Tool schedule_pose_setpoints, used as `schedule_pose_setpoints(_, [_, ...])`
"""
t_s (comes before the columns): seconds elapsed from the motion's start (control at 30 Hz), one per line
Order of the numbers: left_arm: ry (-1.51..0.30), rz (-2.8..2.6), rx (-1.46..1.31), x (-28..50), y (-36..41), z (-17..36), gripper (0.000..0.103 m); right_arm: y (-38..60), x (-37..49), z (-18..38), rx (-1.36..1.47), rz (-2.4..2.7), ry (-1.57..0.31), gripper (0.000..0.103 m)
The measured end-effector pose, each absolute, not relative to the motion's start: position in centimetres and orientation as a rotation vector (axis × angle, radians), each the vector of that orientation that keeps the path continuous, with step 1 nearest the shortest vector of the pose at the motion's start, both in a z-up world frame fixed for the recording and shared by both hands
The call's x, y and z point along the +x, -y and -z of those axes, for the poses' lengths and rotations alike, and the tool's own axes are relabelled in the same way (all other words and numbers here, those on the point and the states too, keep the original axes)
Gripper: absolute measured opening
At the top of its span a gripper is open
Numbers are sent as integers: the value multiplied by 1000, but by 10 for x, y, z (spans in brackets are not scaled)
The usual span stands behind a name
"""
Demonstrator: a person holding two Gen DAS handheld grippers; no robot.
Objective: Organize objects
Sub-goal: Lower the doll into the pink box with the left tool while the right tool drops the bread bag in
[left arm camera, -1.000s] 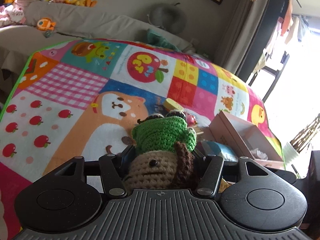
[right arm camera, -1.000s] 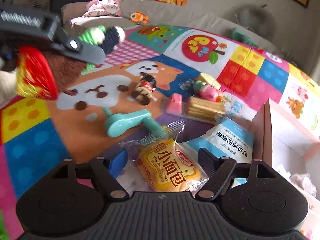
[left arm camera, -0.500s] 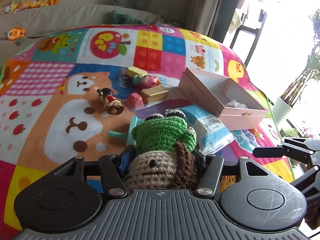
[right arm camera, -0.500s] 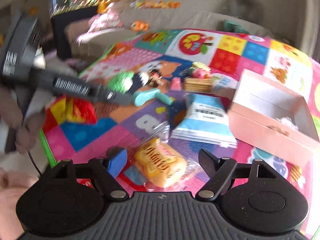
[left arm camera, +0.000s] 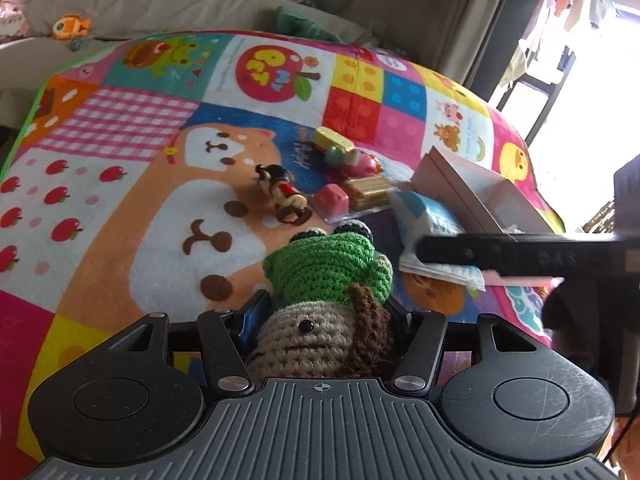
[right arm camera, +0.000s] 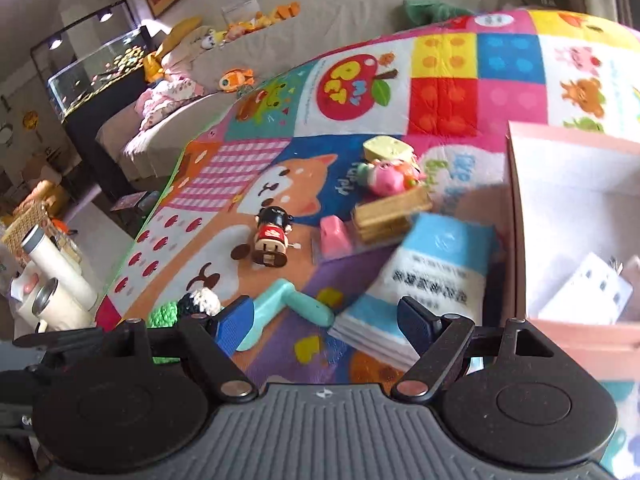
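A crocheted doll (left arm camera: 316,340) with a green frog hat (left arm camera: 328,268) sits between the fingers of my left gripper (left arm camera: 326,304), which is shut on it above the mat. My right gripper (right arm camera: 326,320) is open with nothing between its blue pads; below it lie a teal toy dryer (right arm camera: 280,304) and a blue-and-white packet (right arm camera: 436,272). An open pink box (right arm camera: 516,220) stands at the right. The right gripper shows as a blurred black bar (left arm camera: 520,256) in the left wrist view, over the packet (left arm camera: 428,212) and in front of the box (left arm camera: 460,184).
On the patchwork play mat (left arm camera: 160,152) lie a wind-up figurine (right arm camera: 272,236), a pink block (right arm camera: 334,234), wafer biscuits (right arm camera: 390,214) and small toys (right arm camera: 384,176). A sofa with plush toys (right arm camera: 240,32), a fish tank (right arm camera: 96,68) and white flasks (right arm camera: 52,264) stand beyond the mat's edge.
The yellow bread packet that lay between the right gripper's fingers is gone from view, and the right view has swung and rolled. The left gripper keeps the doll; the right gripper now crosses its view.
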State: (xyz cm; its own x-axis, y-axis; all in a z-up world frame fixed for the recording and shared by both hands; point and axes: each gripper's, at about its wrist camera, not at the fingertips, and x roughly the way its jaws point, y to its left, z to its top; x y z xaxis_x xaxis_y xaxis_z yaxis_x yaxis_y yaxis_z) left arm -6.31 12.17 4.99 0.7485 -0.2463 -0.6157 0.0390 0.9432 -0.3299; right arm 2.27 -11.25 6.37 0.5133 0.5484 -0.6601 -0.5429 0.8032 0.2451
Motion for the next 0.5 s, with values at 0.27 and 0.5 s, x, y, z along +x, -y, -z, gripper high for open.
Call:
schedule_pose_setpoints(0.27, [-700,264,-267,-61,-108,-57,63,129,-72,-47,-401,-770,-857,89])
schedule_pose_setpoints(0.5, [-690,405,-171,-54,-46,-81,63,160,-90,-56,-296,-645,-804,57])
